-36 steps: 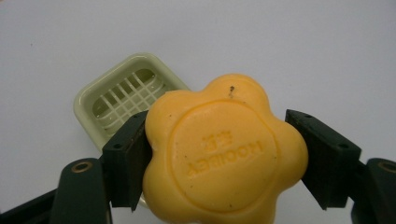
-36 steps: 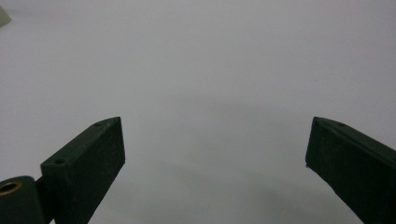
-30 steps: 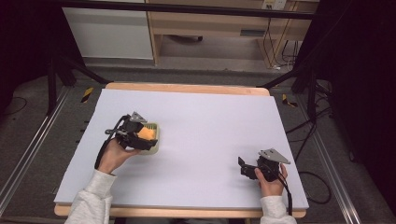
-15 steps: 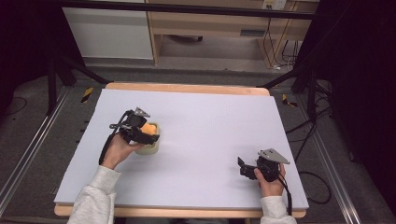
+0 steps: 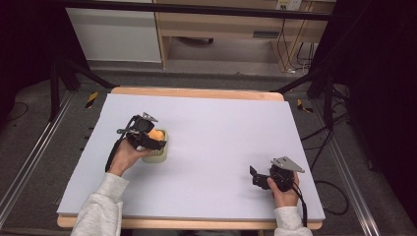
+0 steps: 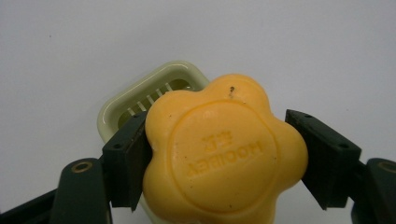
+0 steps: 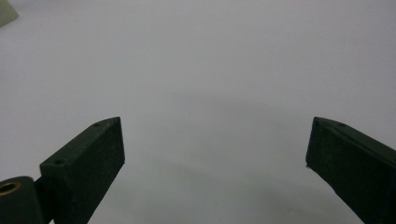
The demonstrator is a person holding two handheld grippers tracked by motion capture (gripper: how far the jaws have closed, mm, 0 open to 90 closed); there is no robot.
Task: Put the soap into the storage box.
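A flower-shaped orange soap (image 6: 224,154) sits clamped between the two black jaws of my left gripper (image 6: 219,158), held just above a pale green slatted soap dish (image 6: 154,93). From the high view, the left gripper (image 5: 150,139) hovers over the dish (image 5: 156,153) at the table's left middle, with the soap (image 5: 156,133) showing as an orange spot. My right gripper (image 5: 255,177) rests near the front right of the table, its jaws wide apart with only bare table between them (image 7: 215,154).
The white table top (image 5: 221,132) has a wooden rim at the far and near edges. Metal rails and cables run along the floor on both sides. A corner of the soap dish (image 7: 7,11) shows at the top left of the right gripper view.
My left gripper has moved a little toward the right with the soap, staying over the dish. The right gripper has kept still.
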